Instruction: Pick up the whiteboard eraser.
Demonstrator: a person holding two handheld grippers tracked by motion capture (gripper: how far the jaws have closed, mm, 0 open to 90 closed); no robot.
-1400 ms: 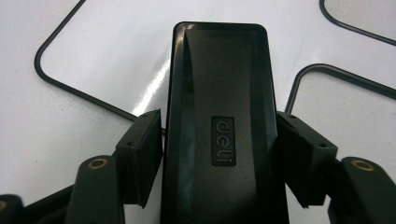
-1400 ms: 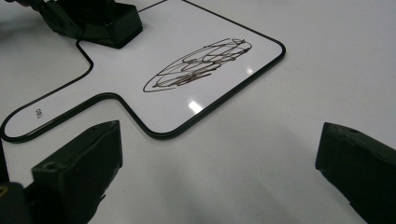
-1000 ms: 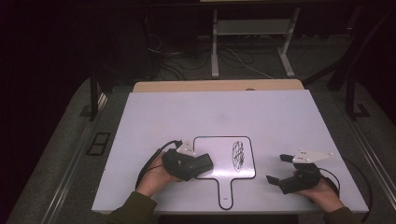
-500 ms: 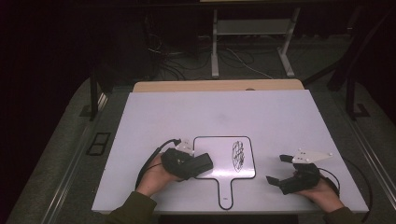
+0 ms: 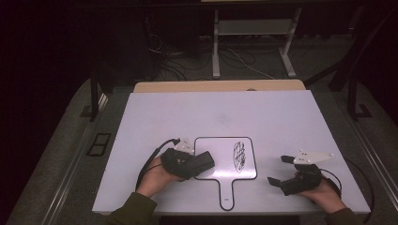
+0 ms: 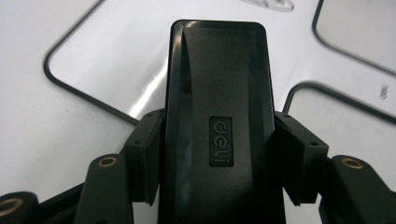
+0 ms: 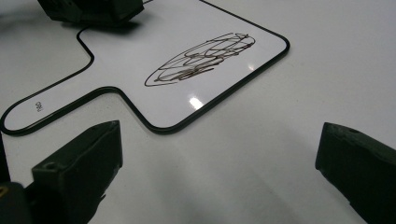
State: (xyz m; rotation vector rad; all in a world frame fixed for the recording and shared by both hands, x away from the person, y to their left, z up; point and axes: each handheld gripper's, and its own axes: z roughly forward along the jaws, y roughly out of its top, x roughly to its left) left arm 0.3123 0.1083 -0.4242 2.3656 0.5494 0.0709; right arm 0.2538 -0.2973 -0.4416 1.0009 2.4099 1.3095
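A paddle-shaped whiteboard with a black rim lies on the white table, a dark scribble on its right half. My left gripper is shut on a black eraser that rests over the board's left edge. In the left gripper view the eraser, marked "deli", sits squeezed between both pads above the board. My right gripper rests open to the right of the board, nothing between its fingers. The right gripper view has the scribble on the board ahead of it.
The white table has bare room behind and beside the board. A wooden strip runs along its far edge. Cables trail from both grippers. Dark floor, stand legs and loose cords lie beyond the table.
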